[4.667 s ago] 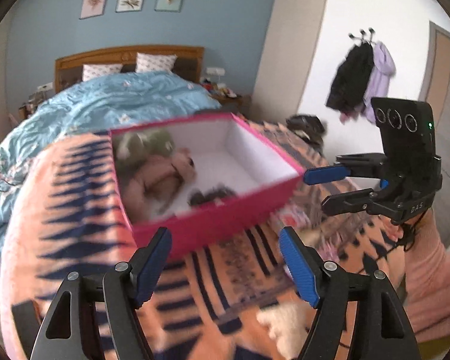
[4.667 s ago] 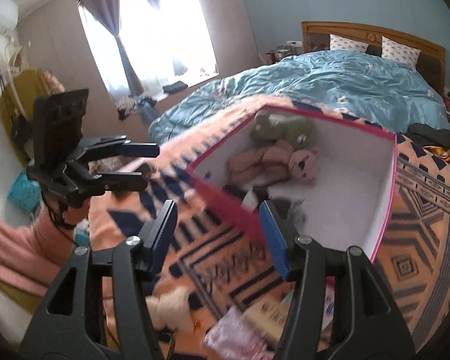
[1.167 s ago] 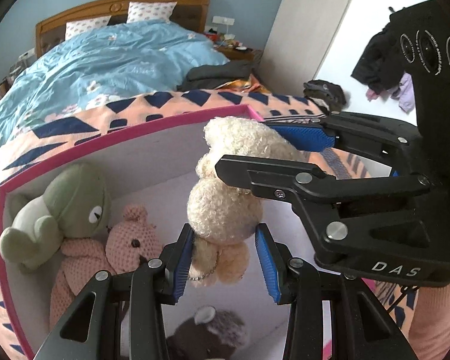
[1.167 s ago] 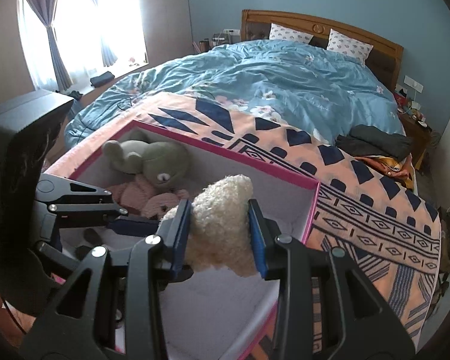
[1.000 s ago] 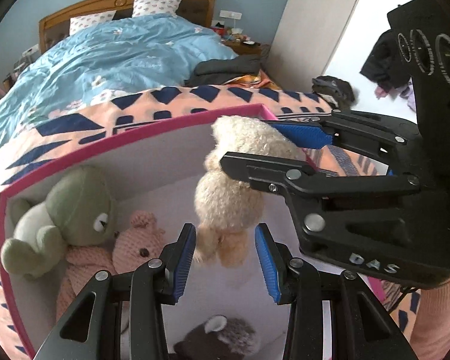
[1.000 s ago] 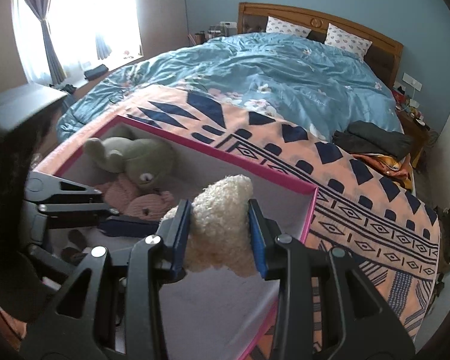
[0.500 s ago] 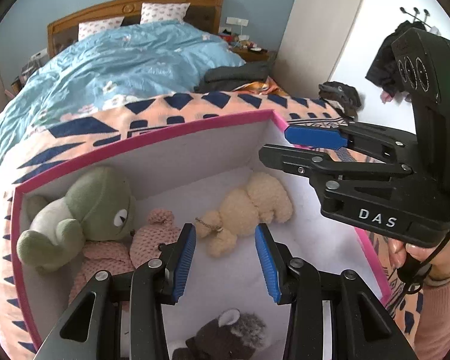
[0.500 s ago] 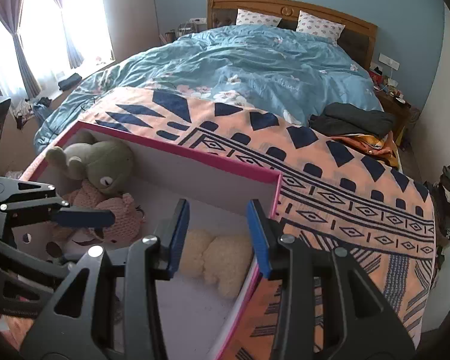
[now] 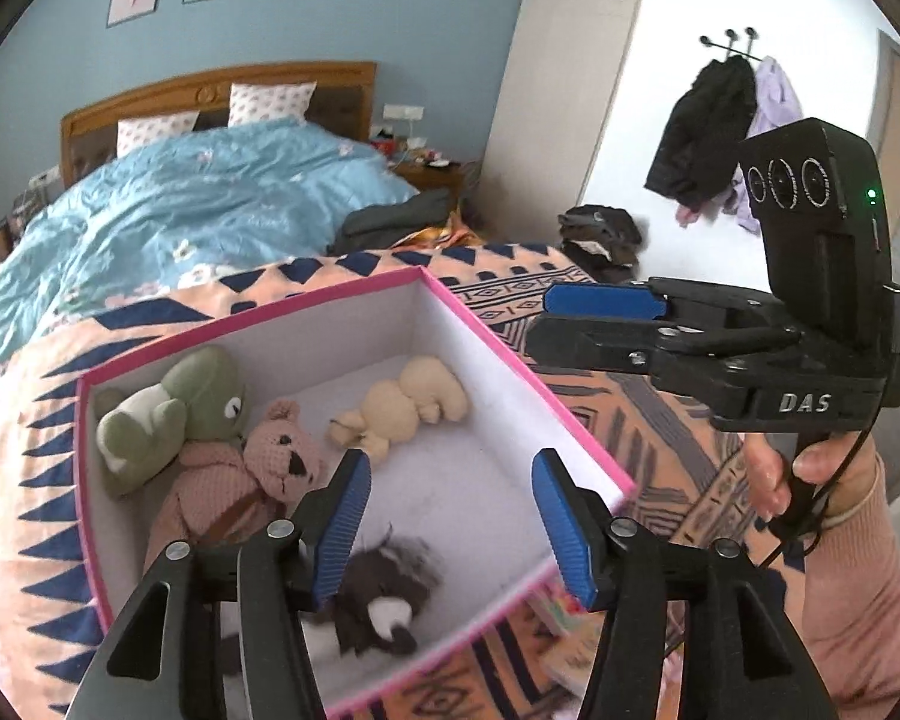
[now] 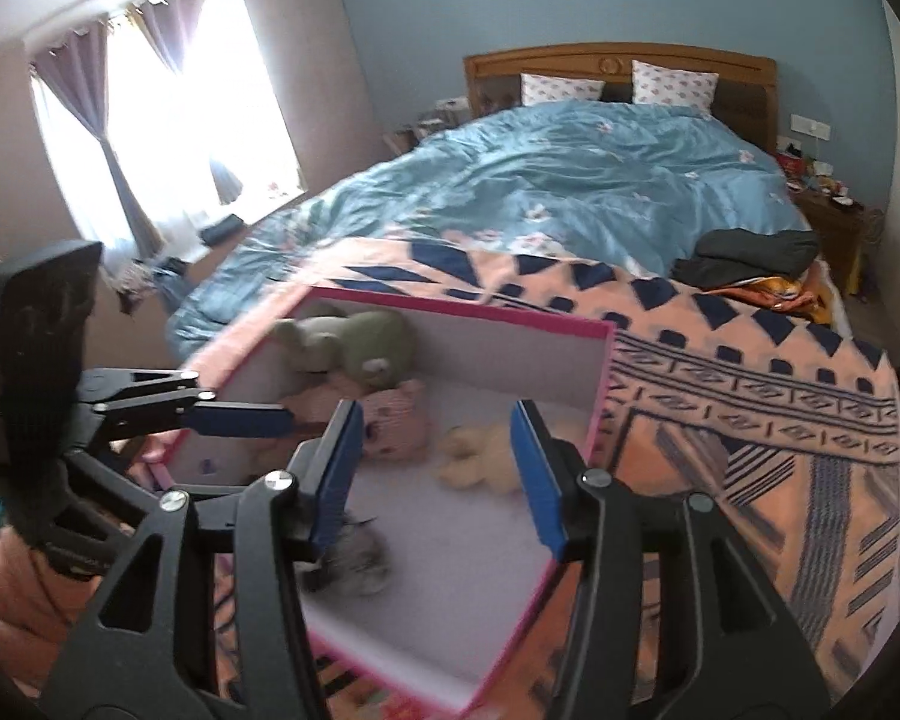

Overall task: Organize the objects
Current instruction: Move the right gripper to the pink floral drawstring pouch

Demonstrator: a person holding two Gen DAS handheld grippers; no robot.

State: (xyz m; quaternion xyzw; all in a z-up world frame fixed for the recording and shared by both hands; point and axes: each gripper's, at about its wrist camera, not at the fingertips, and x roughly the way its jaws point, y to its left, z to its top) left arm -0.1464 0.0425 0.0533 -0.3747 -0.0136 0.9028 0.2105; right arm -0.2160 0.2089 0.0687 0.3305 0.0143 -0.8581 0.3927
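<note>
4 toys lie in the pink box (image 9: pixel 513 354); the cream bear (image 9: pixel 402 405) rests near its far wall. The left gripper (image 9: pixel 450 525) hovers wide open, empty, over bare floor. From the right gripper (image 10: pixel 438 468), also agape and empty, the bear (image 10: pixel 477 450) sits beside the right wall.

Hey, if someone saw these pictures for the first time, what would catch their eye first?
Most likely the pink box sitting on the orange patterned blanket, with soft toys inside: a green one in the far corner, a pink bear beside it and a cream bear lying on the white floor. Next, the left gripper and right gripper, both open and empty above the box.
</note>
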